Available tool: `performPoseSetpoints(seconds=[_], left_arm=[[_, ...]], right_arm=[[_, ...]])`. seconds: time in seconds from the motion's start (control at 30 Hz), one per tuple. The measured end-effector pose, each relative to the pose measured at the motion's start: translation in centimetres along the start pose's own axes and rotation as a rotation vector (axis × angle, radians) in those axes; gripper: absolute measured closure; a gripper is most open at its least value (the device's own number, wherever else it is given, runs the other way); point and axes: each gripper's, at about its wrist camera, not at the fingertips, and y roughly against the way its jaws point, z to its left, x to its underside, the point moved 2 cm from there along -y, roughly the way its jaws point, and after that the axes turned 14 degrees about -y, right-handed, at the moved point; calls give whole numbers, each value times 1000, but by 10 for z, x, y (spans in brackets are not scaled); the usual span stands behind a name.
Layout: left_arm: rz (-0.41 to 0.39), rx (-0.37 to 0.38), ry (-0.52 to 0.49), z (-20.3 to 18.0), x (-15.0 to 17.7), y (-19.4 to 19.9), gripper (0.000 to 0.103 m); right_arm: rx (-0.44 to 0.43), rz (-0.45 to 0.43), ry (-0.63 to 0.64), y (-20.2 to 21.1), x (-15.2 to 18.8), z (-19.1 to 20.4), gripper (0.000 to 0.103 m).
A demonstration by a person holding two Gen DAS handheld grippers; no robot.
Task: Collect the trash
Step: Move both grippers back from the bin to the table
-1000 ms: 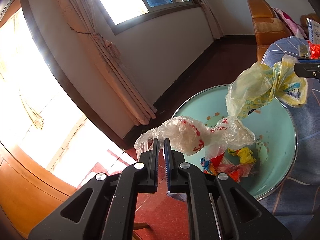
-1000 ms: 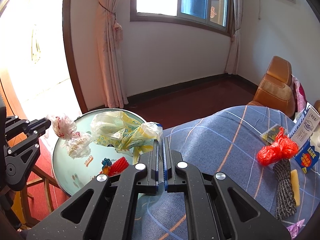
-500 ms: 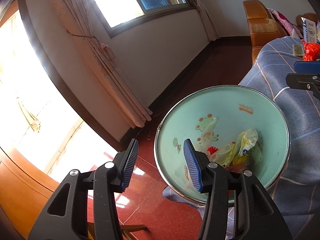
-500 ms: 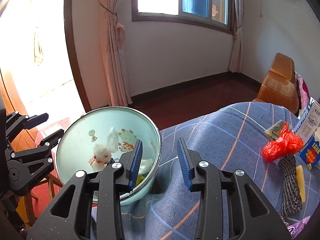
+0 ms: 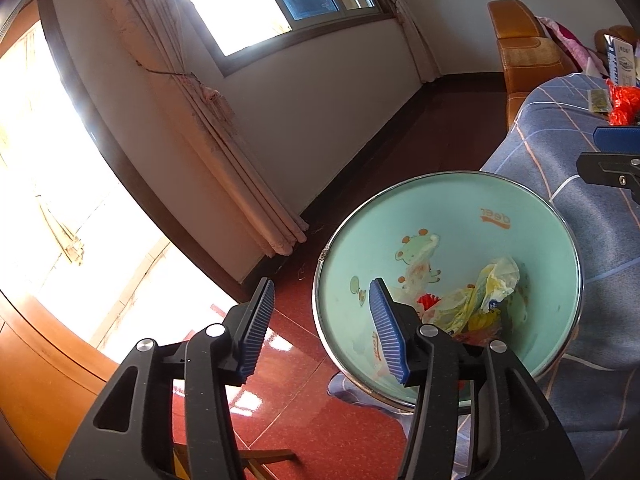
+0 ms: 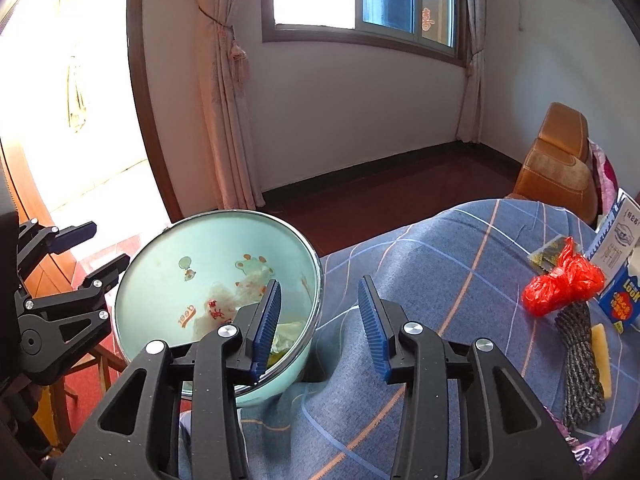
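Left wrist: crumpled yellow-white bags in mint basin.

**Count of things in view**

One mint basin — two crumpled bags inside, one white, one yellow; two grippers, left and right; one red bag; one rope bundle; one blue box; one yellow strip.

Trash inside mint basin
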Motion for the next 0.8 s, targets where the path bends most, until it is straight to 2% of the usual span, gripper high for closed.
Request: performPoseSetpoints(seconds=[0.8], left_arm=[[-11, 2, -21, -12, -2, 5, 46]], right_arm=[[6, -3, -22, 6, 8, -3, 59]])
